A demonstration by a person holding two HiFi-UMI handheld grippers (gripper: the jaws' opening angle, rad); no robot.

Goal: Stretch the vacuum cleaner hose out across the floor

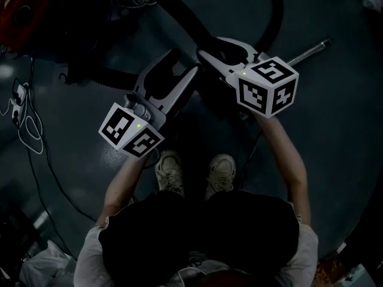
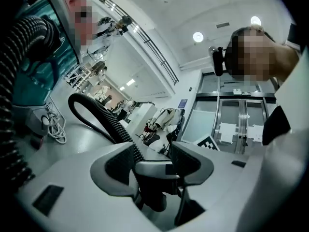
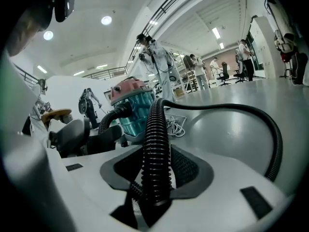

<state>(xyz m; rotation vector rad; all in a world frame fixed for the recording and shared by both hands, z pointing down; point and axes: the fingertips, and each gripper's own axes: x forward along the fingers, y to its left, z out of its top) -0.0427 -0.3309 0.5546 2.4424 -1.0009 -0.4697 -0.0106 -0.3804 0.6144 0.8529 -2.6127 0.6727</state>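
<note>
The black ribbed vacuum hose (image 1: 179, 11) runs from the red-and-teal vacuum cleaner (image 3: 129, 105) across the dark floor and loops round on the right (image 1: 276, 17). My right gripper (image 3: 155, 175) is shut on the hose (image 3: 155, 144), which rises straight out between its pads. My left gripper (image 2: 152, 166) is shut on a grey rigid piece (image 2: 150, 168) at the hose's end, and the hose (image 2: 96, 115) arcs away to the left from there. In the head view both grippers, left (image 1: 182, 61) and right (image 1: 212, 46), are held close together above the floor in front of the person's feet.
A metal wand (image 1: 308, 52) lies on the floor at the right. White cable (image 1: 27, 124) and a power strip (image 1: 18, 94) trail along the left, with a coiled cord (image 2: 55, 127) beside the vacuum. Several people (image 3: 246, 52) stand far off in the hall.
</note>
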